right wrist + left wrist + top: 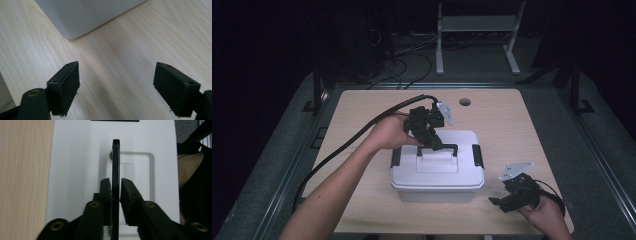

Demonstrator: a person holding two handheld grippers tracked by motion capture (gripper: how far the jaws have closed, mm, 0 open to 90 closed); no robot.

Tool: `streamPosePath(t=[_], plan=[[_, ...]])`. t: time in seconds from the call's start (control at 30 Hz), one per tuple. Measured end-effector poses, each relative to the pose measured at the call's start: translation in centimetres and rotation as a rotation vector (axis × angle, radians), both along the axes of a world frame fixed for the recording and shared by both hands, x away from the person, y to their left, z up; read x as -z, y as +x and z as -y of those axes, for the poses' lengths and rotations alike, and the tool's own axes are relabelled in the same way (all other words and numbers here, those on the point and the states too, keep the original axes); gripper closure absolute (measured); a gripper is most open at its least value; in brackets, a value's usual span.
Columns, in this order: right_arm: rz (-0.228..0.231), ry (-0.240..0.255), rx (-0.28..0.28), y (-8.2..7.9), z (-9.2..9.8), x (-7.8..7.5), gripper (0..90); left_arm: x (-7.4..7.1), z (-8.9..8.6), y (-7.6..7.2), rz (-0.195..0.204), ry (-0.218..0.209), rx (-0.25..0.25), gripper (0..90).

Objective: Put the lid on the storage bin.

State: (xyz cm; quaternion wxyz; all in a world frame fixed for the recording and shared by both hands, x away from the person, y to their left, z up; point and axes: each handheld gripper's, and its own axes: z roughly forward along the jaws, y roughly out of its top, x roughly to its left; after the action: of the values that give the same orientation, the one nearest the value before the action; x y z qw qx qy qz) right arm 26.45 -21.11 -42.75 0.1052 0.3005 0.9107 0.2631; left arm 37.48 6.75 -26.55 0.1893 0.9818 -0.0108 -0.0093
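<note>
The left gripper (115,185) loosely straddled the stiff black handle (115,165), the best hold on the rigid, light-looking white box (438,179); the right gripper (116,91) gaped empty.

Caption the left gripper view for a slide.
Left gripper straddling the raised black handle of a white box on a wooden table.

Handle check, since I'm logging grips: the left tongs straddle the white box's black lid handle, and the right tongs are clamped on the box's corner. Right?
Not quite. The right tongs stand open over bare table, apart from the white box, as the right gripper view shows. The rest holds.
</note>
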Motion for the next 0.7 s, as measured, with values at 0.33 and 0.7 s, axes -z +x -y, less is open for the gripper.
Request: streamPosePath(t=[0.33,0.7], plan=[[-0.001,0.001,0.004,0.0,0.1,0.0,20.3,-0.3,-1.0,-0.2,0.004,-0.014,-0.016,65.6],[-0.004,-0.007,-0.004,0.2,-0.2,0.1,20.3,-0.5,-2.4,-0.2,0.008,-0.02,-0.049,56.4]])
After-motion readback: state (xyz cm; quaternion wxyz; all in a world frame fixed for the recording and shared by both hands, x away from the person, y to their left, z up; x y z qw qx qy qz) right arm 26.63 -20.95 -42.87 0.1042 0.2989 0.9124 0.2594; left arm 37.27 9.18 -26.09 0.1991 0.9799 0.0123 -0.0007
